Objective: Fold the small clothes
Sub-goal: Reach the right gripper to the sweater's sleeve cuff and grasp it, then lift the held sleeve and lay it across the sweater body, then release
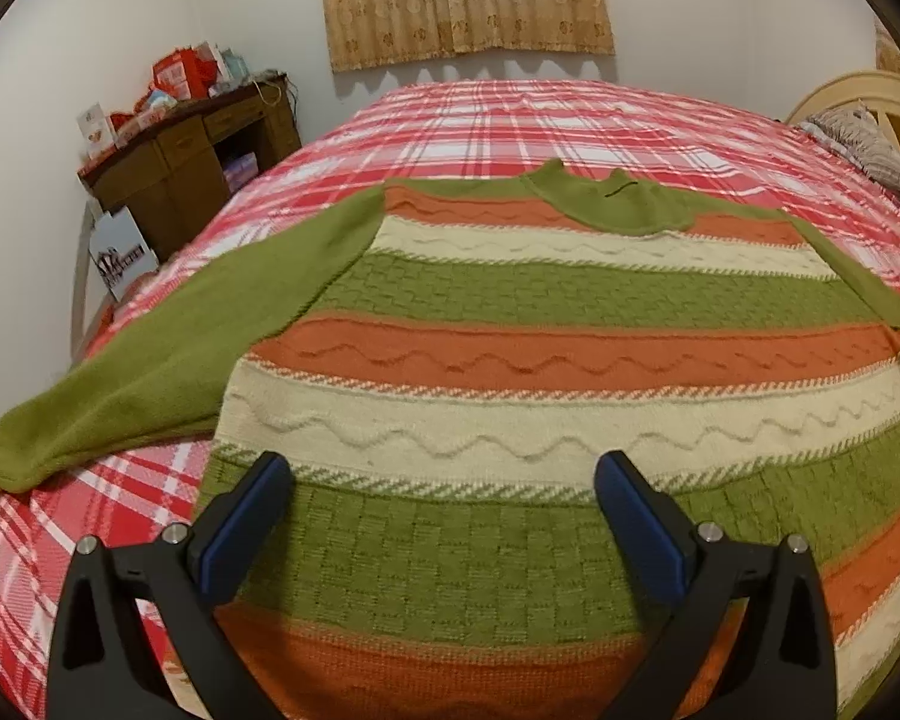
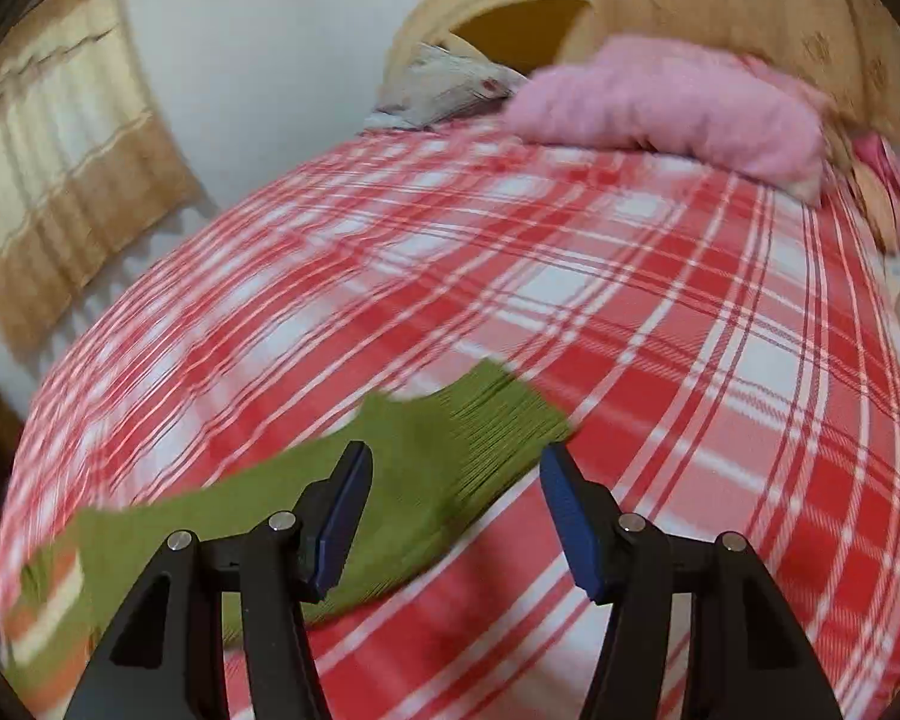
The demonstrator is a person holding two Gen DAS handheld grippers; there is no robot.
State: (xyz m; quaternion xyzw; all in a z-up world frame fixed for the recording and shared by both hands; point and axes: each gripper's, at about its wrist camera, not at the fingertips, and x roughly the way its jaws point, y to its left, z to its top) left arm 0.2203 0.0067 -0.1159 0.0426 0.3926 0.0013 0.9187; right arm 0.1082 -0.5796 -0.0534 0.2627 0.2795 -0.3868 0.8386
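Striped green, orange and cream sweater (image 1: 570, 324) lies flat on the plaid bed (image 1: 510, 114), sleeves spread for folding; left tool (image 1: 444, 474) gapes empty above its hem, right tool (image 2: 456, 468) half-open over the right cuff (image 2: 486, 420), gripping nothing.

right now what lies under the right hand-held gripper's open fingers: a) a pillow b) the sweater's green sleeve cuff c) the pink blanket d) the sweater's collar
b: in the right wrist view the ribbed green sleeve cuff sits beneath and between the right hand-held gripper fingers, apart from both pads.
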